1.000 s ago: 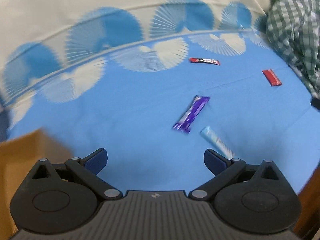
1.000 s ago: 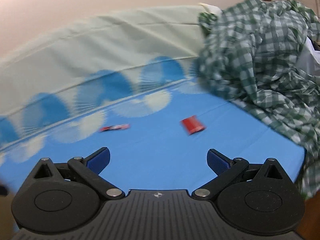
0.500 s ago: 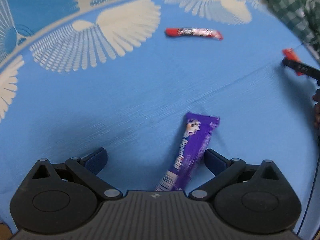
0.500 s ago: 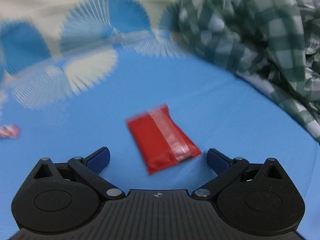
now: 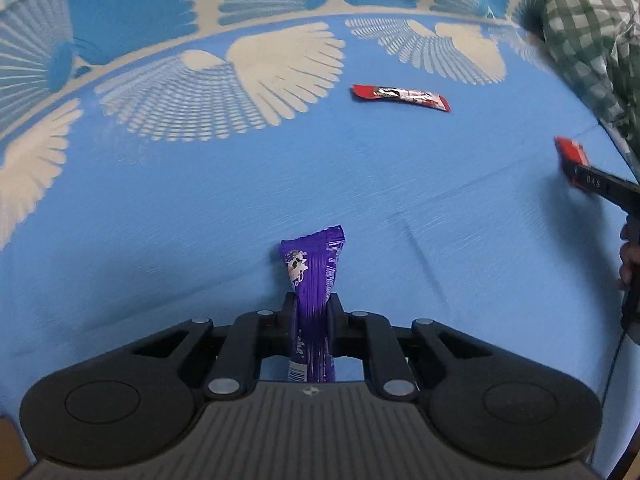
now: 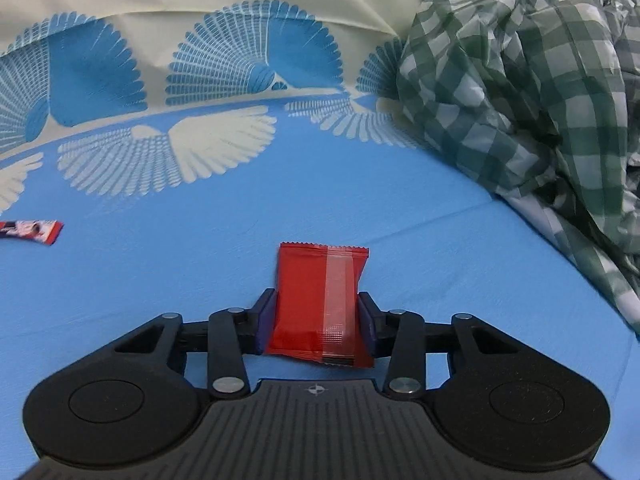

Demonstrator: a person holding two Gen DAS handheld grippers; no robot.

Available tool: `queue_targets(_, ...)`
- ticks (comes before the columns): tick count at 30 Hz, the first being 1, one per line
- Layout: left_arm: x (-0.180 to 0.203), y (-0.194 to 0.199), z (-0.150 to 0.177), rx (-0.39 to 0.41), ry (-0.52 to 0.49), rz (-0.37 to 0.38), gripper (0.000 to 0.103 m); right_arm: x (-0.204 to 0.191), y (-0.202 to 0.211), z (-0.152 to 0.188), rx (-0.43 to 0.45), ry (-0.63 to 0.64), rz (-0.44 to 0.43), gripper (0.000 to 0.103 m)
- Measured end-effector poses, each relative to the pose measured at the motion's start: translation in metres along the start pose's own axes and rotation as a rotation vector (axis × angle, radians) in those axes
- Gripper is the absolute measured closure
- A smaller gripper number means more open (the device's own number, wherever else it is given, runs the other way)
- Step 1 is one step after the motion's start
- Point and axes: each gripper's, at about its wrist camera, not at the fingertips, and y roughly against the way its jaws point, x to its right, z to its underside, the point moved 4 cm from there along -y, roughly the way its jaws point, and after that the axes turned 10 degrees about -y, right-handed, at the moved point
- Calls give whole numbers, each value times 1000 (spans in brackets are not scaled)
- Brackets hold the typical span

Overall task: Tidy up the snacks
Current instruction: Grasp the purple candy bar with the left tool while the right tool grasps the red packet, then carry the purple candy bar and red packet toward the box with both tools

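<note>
So we're closing both claws at once here: a second back they were spread wide over the blue bedsheet (image 5: 200, 200), and now each one is coming in on a snack. Our left gripper (image 5: 312, 308) is clenching the purple bar (image 5: 314, 280) edge-on, the wrapper poking out toward 12 o'clock from the fingers and its tail running back toward the camera. Our right gripper (image 6: 316, 312) is squeezing in on the red packet (image 6: 320, 304), pads pressing its long sides, packet also sticking out at 12. Looks like two pickups are basically secured, so we're probably lifting next. Still lying loose: the red-and-white bar (image 5: 400, 97), up around 1 o'clock from the left claw. Green checked cloth (image 6: 520, 80) is bunching at 2 o'clock.
</note>
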Motion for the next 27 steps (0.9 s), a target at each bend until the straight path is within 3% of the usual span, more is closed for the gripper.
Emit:
queue_targets(6, -6, 66, 28, 36, 29, -12, 88, -13, 71, 8, -6, -96, -113, 60)
queue_targets(11, -8, 148, 64, 102, 81, 0, 88, -41, 164, 16, 0, -135, -285, 60)
queue_targets(16, -14, 232, 121, 151, 121, -36, 88, -76, 266, 33, 13, -116, -435, 60)
queue_targets(22, -29, 322, 207, 168, 161, -143, 88, -116, 404, 72, 29, -58, -606, 60)
queue_targets(27, -40, 376, 285, 128, 193, -277, 88, -146, 498, 120, -29, -14, -713, 60)
